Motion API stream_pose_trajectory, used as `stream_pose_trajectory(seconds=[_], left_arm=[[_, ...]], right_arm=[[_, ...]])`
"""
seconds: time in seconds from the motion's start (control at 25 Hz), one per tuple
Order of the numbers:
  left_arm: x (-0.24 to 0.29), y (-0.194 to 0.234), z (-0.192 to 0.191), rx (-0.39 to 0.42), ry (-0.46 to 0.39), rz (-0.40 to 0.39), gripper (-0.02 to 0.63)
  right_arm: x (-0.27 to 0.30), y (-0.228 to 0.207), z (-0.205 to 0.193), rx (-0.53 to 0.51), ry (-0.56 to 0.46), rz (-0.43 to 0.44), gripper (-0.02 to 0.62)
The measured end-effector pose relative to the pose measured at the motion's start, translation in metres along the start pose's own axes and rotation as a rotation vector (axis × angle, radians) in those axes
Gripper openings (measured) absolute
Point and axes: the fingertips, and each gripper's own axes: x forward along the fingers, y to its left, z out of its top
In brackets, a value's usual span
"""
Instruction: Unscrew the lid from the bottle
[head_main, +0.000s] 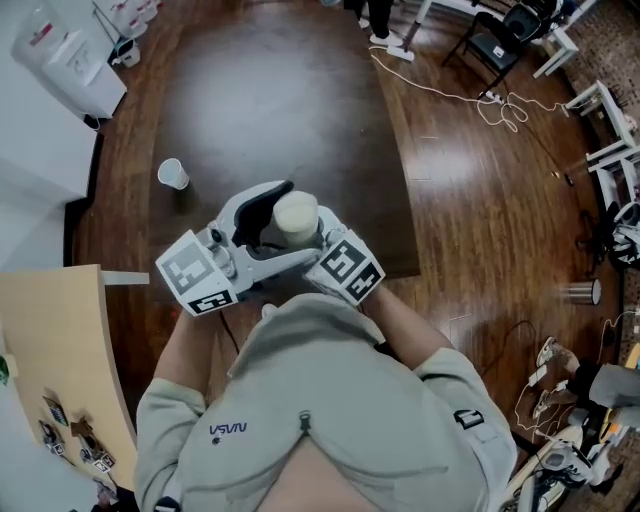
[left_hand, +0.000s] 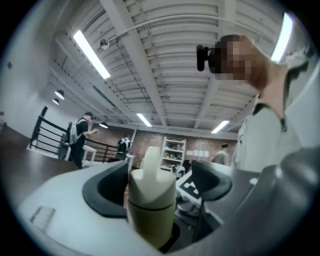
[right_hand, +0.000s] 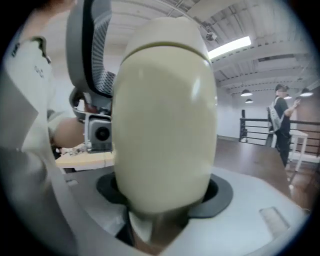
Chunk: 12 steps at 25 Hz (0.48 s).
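A cream bottle (head_main: 296, 215) with a cream lid (left_hand: 150, 177) is held up in front of the person's chest, over the near edge of the dark table (head_main: 270, 100). My left gripper (head_main: 278, 228) is open. Its black pads (left_hand: 102, 192) stand on either side of the lid, and a gap shows on the right side. My right gripper (head_main: 312, 238) is shut on the bottle's body (right_hand: 165, 125), which fills the right gripper view. The seam under the lid (right_hand: 167, 45) runs near the top there. The bottle's base is hidden.
A white paper cup (head_main: 172, 173) stands on the table's left part. A tan board (head_main: 60, 350) lies at the left and a white water dispenser (head_main: 65, 50) at the far left. Chairs and cables (head_main: 500, 105) are on the wooden floor at the right. People stand far off (left_hand: 80, 137).
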Motion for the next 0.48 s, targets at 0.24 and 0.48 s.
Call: stream_pose_trajectory(seconds=[0.24,0.48], left_arm=[[-0.028,-0.029,0.014,-0.1,0.059,-0.35,0.39],[-0.043,-0.053,0.015,-0.163,0.092,-0.586,0.4]], right_arm=[[-0.027,0.082,0.006,-0.051,0.05,0.581,0.298],[-0.062,0.137,0.019,0.033,0.086,1.015,0.298]])
